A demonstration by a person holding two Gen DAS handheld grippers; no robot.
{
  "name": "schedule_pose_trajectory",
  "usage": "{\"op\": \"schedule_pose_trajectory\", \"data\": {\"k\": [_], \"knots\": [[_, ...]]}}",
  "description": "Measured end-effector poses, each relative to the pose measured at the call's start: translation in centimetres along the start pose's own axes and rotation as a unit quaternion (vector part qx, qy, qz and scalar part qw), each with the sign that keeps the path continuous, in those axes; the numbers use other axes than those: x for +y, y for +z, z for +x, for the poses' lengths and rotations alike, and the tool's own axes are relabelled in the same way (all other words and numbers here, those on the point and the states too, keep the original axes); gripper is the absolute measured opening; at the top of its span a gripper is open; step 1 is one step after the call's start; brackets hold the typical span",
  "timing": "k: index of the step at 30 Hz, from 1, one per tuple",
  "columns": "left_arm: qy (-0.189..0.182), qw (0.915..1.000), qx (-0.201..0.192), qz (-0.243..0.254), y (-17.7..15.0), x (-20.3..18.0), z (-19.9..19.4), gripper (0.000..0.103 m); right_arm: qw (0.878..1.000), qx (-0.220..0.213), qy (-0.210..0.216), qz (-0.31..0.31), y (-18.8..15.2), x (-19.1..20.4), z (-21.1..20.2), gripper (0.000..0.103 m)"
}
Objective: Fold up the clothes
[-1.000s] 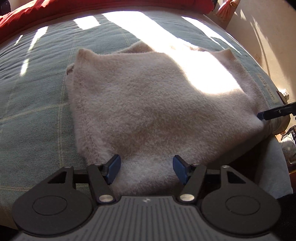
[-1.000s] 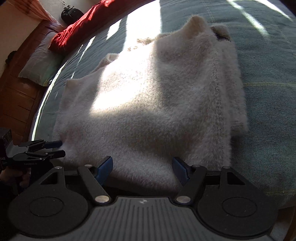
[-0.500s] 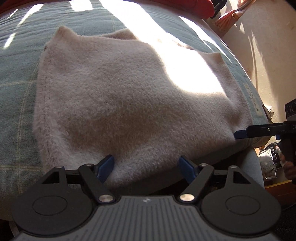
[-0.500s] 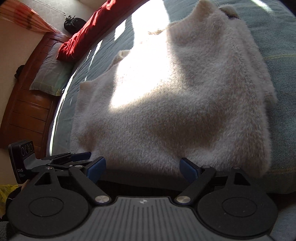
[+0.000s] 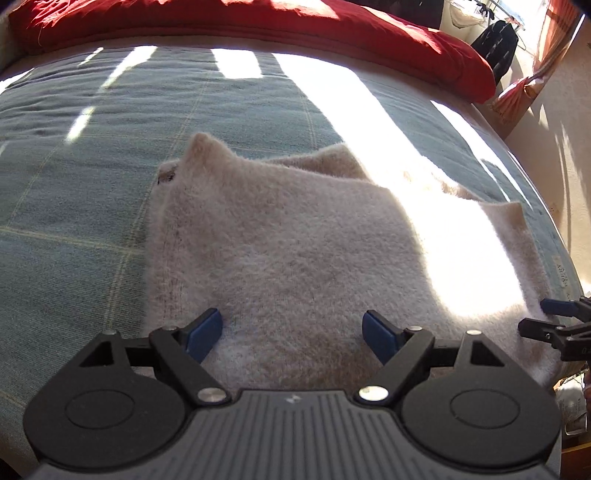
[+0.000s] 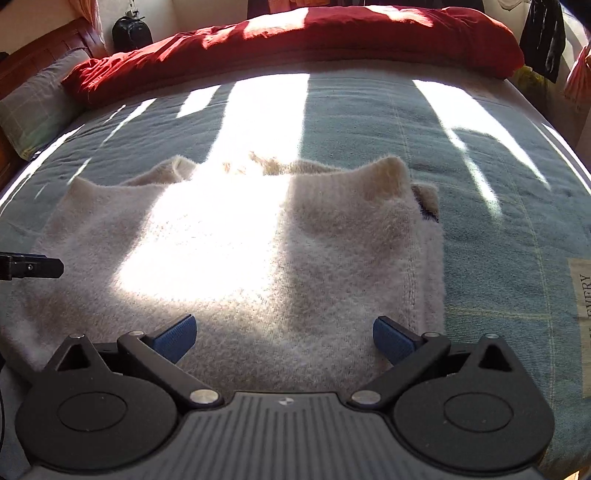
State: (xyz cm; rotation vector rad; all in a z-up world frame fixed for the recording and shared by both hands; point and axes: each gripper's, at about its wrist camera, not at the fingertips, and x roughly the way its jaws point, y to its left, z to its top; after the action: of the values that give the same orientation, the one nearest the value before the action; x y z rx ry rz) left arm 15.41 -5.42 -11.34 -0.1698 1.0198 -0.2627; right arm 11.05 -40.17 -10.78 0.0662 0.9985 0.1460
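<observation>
A fuzzy beige sweater (image 5: pixel 295 251) lies folded flat on the grey-green bedspread (image 5: pixel 74 184), half in sunlight. My left gripper (image 5: pixel 293 332) hovers over its near edge. The jaws are opening, and the blue pads stand apart above the fabric without pressing it. In the right wrist view the same sweater (image 6: pixel 277 258) fills the middle. My right gripper (image 6: pixel 283 338) is over its near edge with the jaws opening very wide and nothing pinched. Each gripper shows at the other view's side: the right gripper (image 5: pixel 541 316), and a left finger (image 6: pixel 37 266).
A red duvet (image 6: pixel 295 40) is bunched along the far side of the bed. A checked pillow (image 6: pixel 33 107) and a wooden headboard are at the far left. A dark bag (image 6: pixel 131 29) and hanging dark clothes (image 5: pixel 498 37) stand beyond. The bed's edge with a label (image 6: pixel 585 299) is to the right.
Both pairs of jaws have spread wider. Both views have swung to face the red duvet squarely. The sweater lies where it was.
</observation>
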Motion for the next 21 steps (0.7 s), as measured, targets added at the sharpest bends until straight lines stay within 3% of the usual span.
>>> {"op": "schedule_pose_trajectory", "data": {"k": [6,11,15,21], "knots": [[-0.02,0.9993,-0.022,-0.023,0.3,0.9,-0.7,0.083,0.999,-0.03,0.002,0.013,-2.0,-0.1,0.7,0.103],[-0.003,0.9966,-0.083,0.003,3.8,0.3,-0.7,0.084,0.999,-0.043,-0.006,0.005,-2.3,0.3,0.9,0.103],[0.02,0.9972,-0.067,-0.025,5.3,2.0,2.4,0.084,0.999,-0.051,-0.003,0.003,-2.4,0.3,0.9,0.103],[0.003,0.9948,-0.076,-0.068,4.7,3.7,3.5,0.084,0.998,-0.056,-0.001,0.001,-2.5,0.2,0.9,0.103]]}}
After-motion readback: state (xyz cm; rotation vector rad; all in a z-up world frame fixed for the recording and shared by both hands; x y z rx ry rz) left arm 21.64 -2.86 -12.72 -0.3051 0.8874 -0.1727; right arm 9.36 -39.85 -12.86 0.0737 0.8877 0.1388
